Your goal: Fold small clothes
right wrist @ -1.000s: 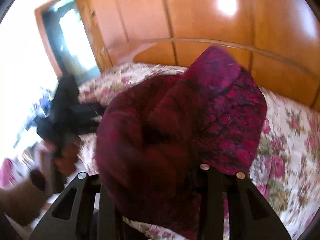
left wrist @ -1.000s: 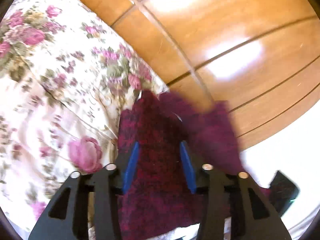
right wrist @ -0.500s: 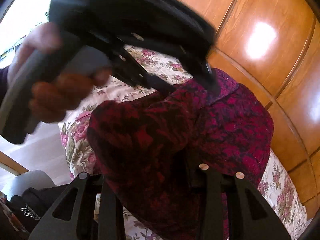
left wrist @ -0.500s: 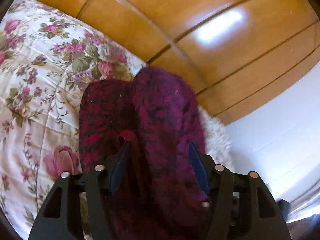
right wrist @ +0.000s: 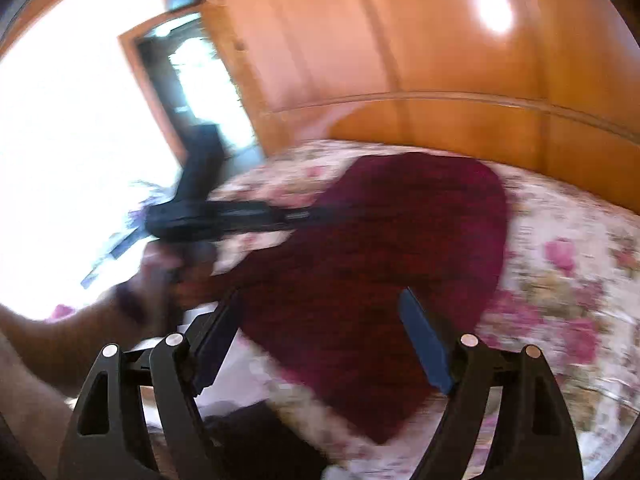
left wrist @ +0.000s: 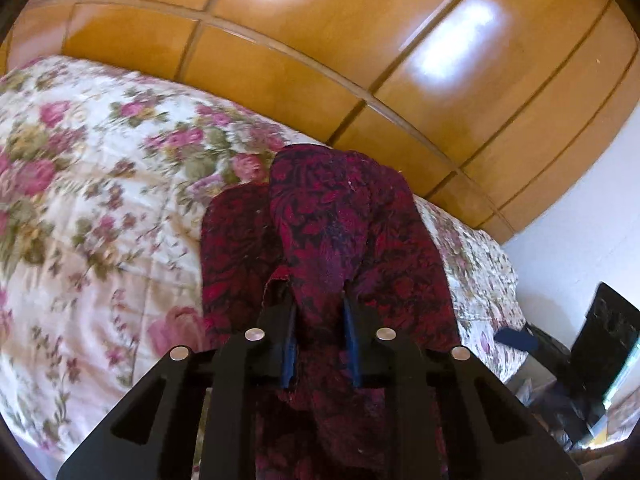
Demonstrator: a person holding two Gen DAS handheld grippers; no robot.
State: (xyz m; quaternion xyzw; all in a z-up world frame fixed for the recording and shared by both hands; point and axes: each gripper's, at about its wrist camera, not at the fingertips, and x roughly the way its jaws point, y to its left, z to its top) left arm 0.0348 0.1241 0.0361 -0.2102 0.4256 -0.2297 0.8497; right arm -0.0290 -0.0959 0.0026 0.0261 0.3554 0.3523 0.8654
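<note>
Dark red patterned garment: lying on the bed with the floral cover, partly lifted, wooden headboard behind. Left gripper with jaws just closing, now clamped on a bunched edge of the cloth, pads pressing from both sides. From this clamp, cloth running forward and away toward the headboard, and hanging also below the jaws. Right gripper with jaws just opening, now wide apart, nothing pressed between them; garment seen through the gap, lower on the bed and ahead. In the blurred right view, long axis judged to go from near-right up to far-centre, rounded wide end pointing toward the headboard. Left gripper reaching in from the left side onto the cloth edge, so clearly the nearer one. Next move probably depending on this: free far end ahead of the held edge, to be brought over along the long axis.
</note>
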